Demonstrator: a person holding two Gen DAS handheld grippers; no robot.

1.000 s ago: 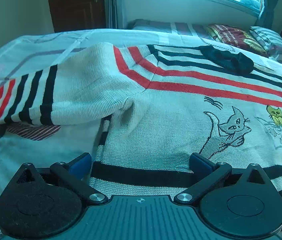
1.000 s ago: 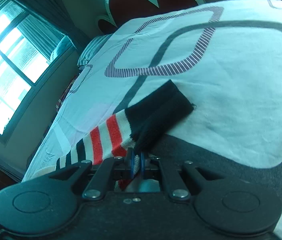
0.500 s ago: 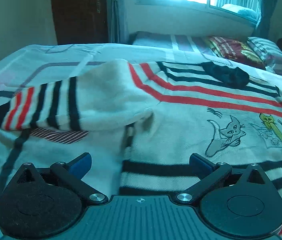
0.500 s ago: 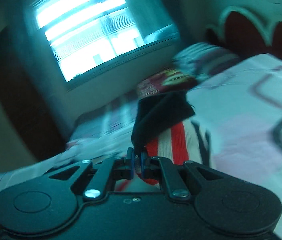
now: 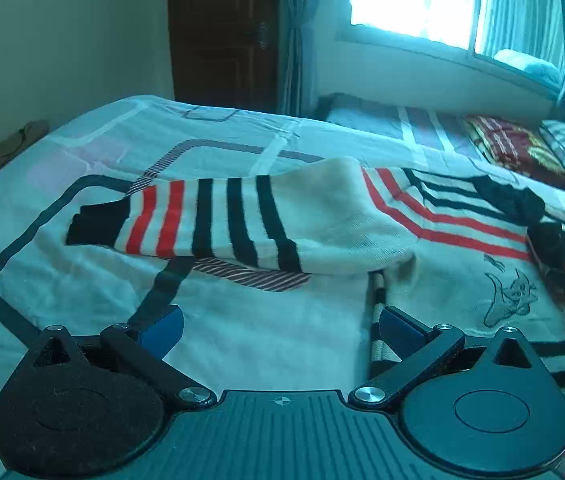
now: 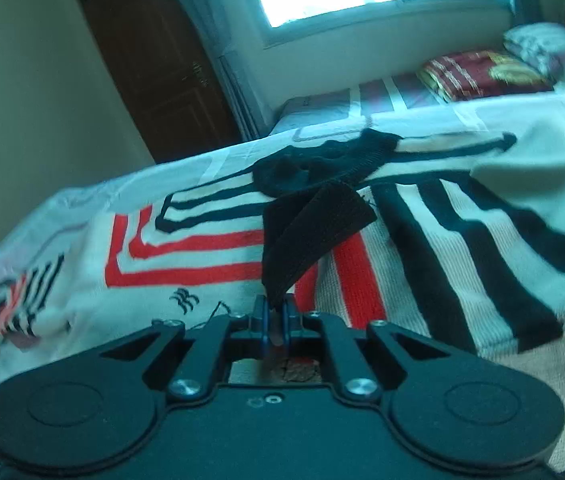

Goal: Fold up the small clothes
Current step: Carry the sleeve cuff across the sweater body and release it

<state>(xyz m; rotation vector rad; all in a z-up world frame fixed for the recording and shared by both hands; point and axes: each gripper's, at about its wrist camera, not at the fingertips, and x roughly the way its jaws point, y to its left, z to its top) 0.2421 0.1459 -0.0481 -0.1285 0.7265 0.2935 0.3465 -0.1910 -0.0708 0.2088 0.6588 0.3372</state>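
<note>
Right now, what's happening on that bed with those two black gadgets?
A person is folding a small striped sweater spread on the bed, with a tool in each hand. The right tool is shut on the black cuff of one sleeve and holds it over the sweater's chest. The left tool is open and holds nothing; it hangs just off the sweater's hem. The other sleeve lies stretched out flat.

striped sweater (image 5: 362,216) on patterned bedsheet (image 5: 242,332)

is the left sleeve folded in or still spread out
Spread out. The left sleeve lies flat across the bedsheet, its black cuff pointing away from the sweater body.
</note>
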